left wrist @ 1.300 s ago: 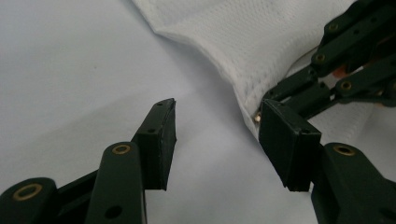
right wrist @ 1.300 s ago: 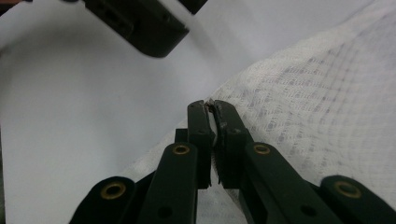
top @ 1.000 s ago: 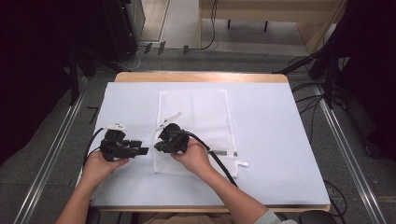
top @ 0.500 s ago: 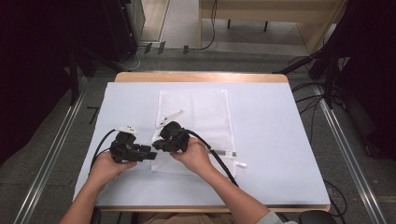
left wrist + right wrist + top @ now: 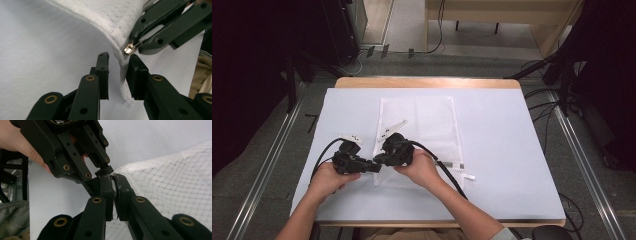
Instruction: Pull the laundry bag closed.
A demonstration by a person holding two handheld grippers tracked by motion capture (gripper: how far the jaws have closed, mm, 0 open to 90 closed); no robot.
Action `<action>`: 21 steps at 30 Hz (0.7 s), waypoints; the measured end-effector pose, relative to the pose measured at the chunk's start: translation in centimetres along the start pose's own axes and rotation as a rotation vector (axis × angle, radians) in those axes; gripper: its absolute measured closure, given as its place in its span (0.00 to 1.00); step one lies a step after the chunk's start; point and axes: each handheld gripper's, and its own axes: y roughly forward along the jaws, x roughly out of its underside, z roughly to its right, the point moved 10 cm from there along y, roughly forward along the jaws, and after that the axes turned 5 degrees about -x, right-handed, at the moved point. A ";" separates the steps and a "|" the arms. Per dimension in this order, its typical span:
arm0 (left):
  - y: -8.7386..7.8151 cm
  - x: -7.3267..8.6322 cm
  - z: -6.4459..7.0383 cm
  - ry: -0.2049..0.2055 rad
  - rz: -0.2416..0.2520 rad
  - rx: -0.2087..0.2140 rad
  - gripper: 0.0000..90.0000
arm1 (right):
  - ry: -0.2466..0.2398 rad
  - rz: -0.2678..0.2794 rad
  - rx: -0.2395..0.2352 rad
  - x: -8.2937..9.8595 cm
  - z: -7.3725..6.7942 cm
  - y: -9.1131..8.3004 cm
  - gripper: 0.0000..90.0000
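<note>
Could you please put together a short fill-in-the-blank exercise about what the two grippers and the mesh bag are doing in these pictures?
1. The right gripper is shut on the edge of the white mesh ____.
2. The small metal zipper pull sits right beside the ____ gripper's jaw tips.
3. The left gripper has its jaws ____, with the bag's edge between them.
4. The bag lies on a ____ table cover.

Missing words: bag; right; open; white

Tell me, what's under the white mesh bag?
Under the white mesh bag lies the pale blue table cover. Its near corner is lifted by the right hand-held gripper; anything inside cannot be seen.
</note>
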 end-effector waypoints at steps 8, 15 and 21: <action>-0.2 0.0 0.2 -0.012 -0.028 0.014 0.96 | 0.024 -0.003 -0.018 0.2 0.0 0.1 0.98; -0.1 0.0 0.2 -0.018 -0.034 0.012 0.98 | 0.034 -0.007 -0.009 0.7 0.4 0.3 0.98; 0.0 0.2 0.2 -0.012 -0.048 0.004 0.98 | 0.044 -0.010 -0.021 1.3 0.7 0.4 0.98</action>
